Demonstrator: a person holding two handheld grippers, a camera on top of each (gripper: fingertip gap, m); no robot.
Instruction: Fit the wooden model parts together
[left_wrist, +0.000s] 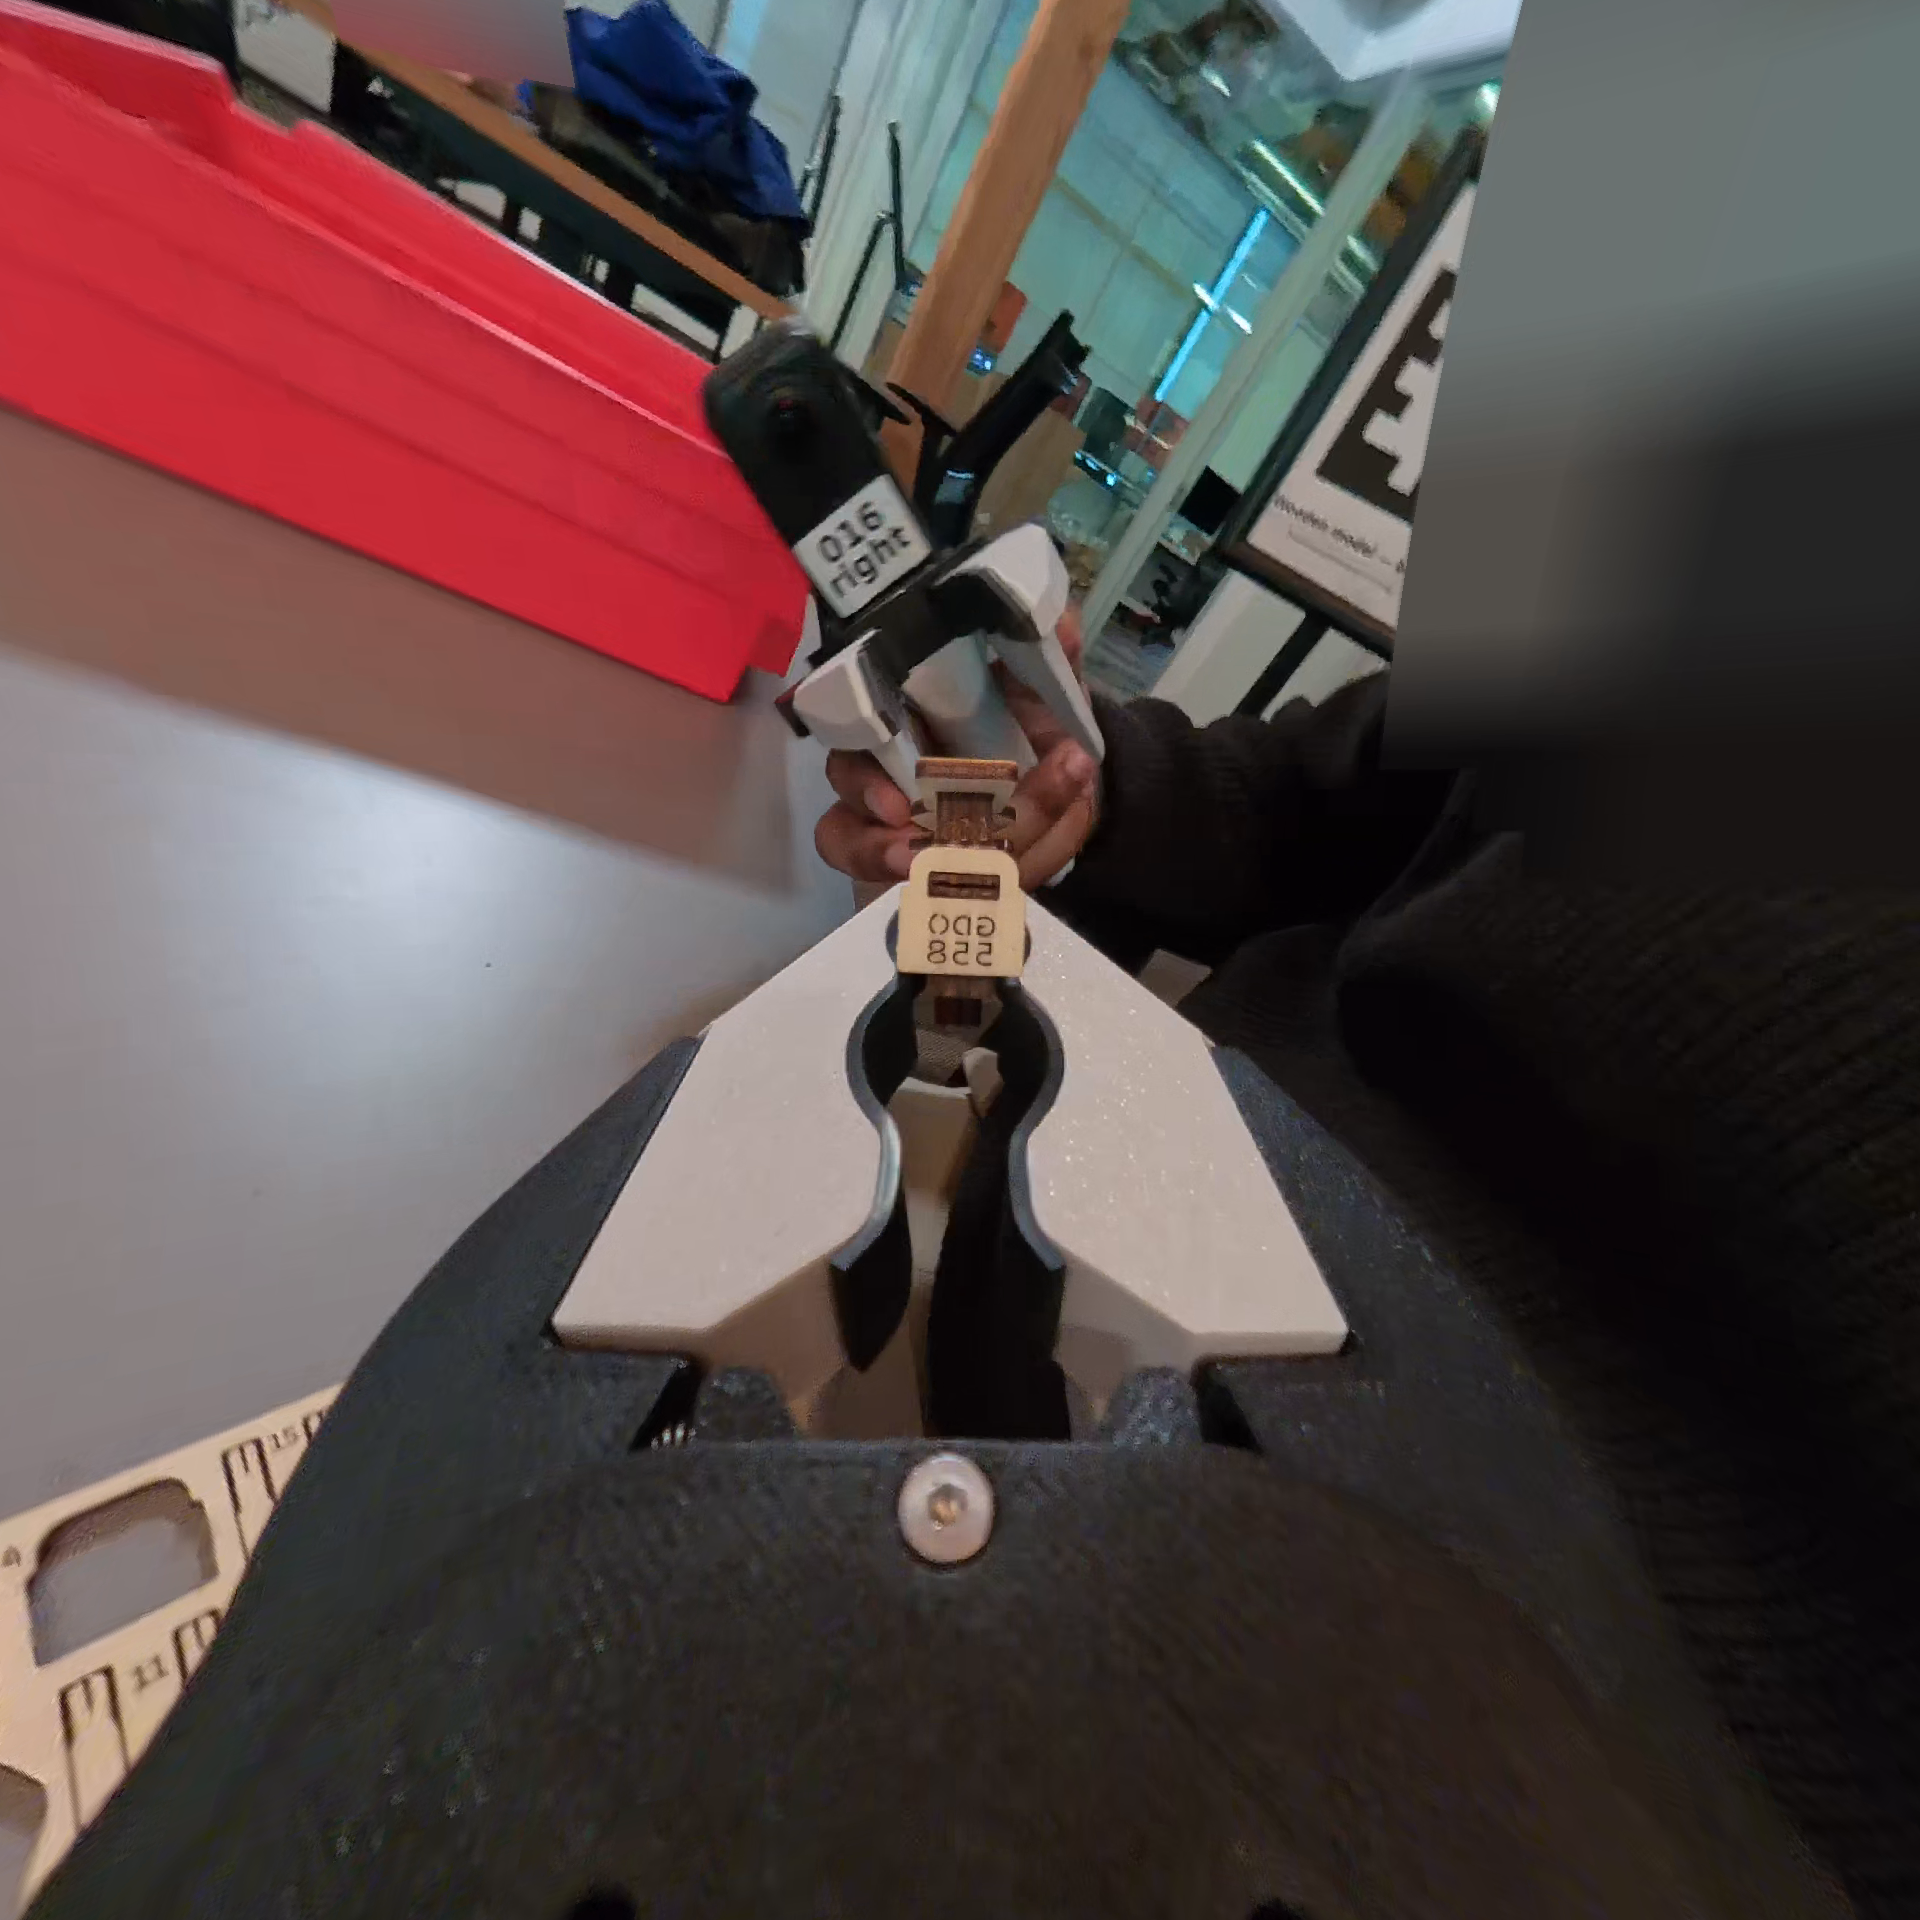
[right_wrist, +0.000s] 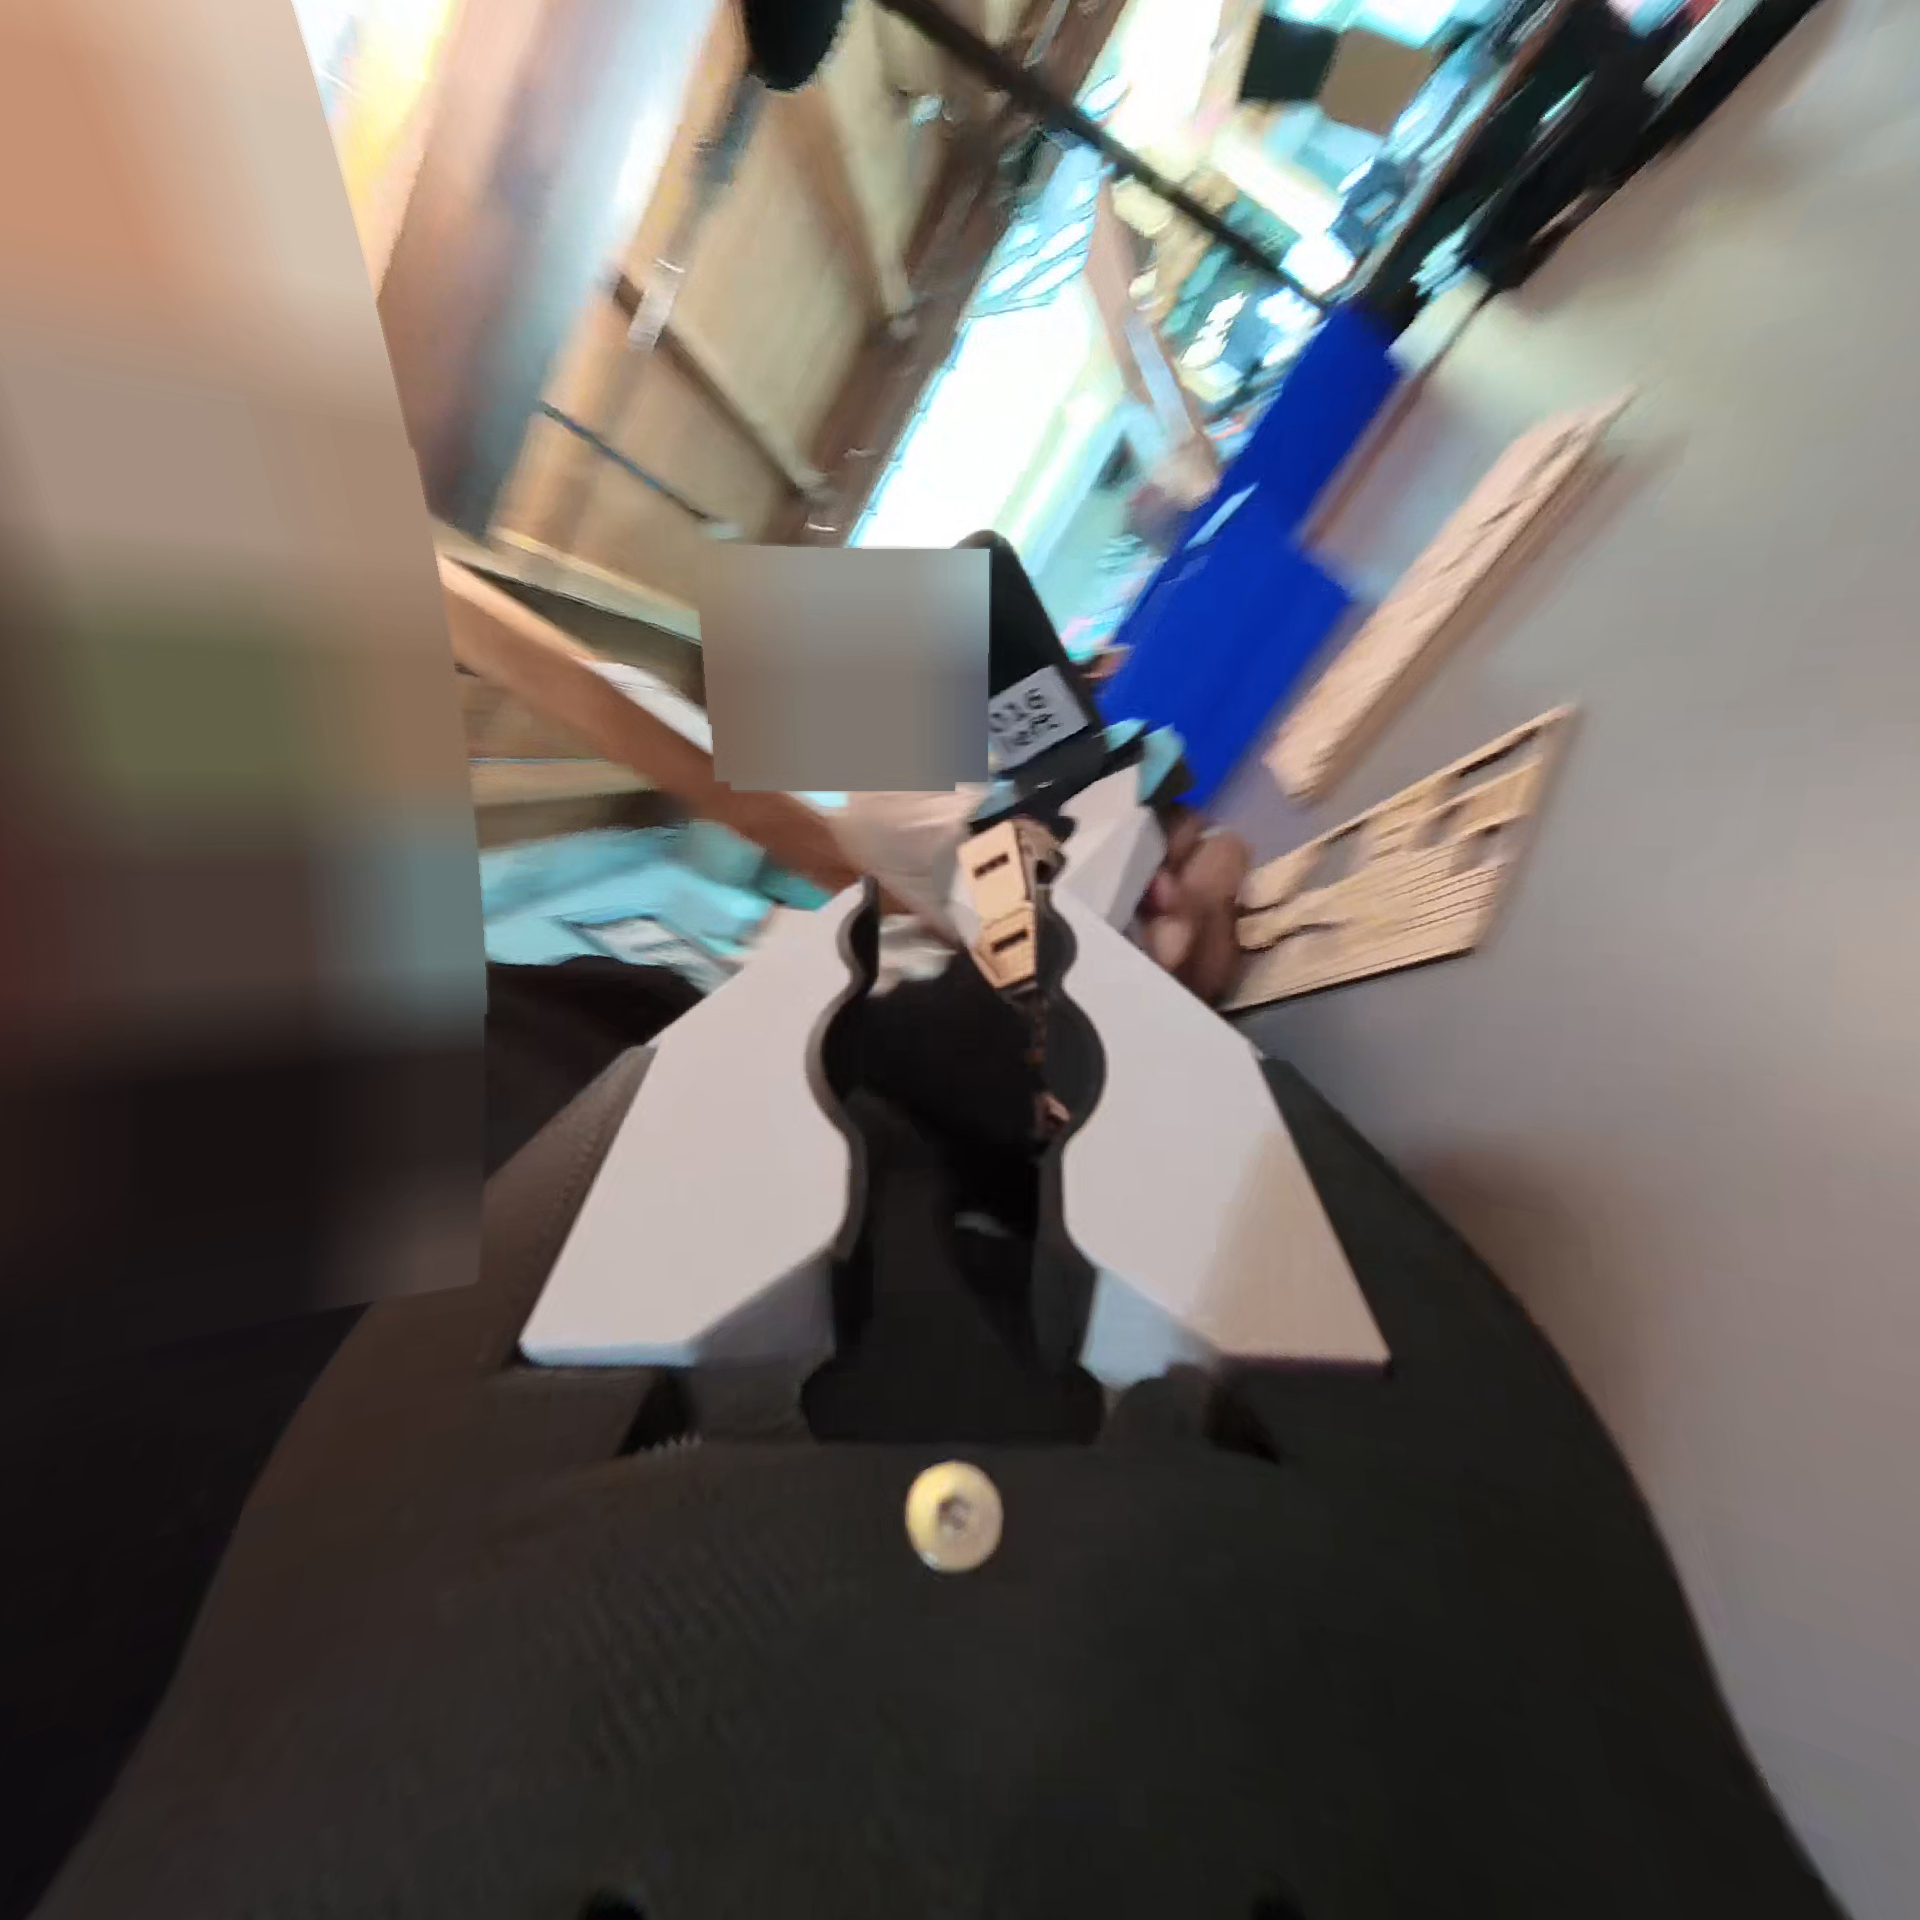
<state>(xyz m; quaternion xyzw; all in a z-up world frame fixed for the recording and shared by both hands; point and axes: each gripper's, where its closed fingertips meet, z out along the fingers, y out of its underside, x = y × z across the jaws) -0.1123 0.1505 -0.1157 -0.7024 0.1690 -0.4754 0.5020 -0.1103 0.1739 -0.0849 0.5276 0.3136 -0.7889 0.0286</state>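
Holding both grippers up off the bench, I have the two wooden pieces meeting in the air between them. My left gripper has its fingers closed on a pale wooden tab with a slot cut near its far end. Facing it, the right gripper pinches a darker notched wooden strip, and that strip's tip sits right at the tab's slot. I cannot tell whether it has gone in or only touches the opening. The right wrist view is badly smeared, but it shows the strip lying along the inner face of one of the right gripper's fingers, so I judge those fingers closed on it.

My reading is that this joint is at the seating stage, not finished. A punched-out wooden sheet lies flat on the bench below my left gripper, and more sheets show in the right wrist view, so I expect plenty of parts remain. A red tray sits farther back.
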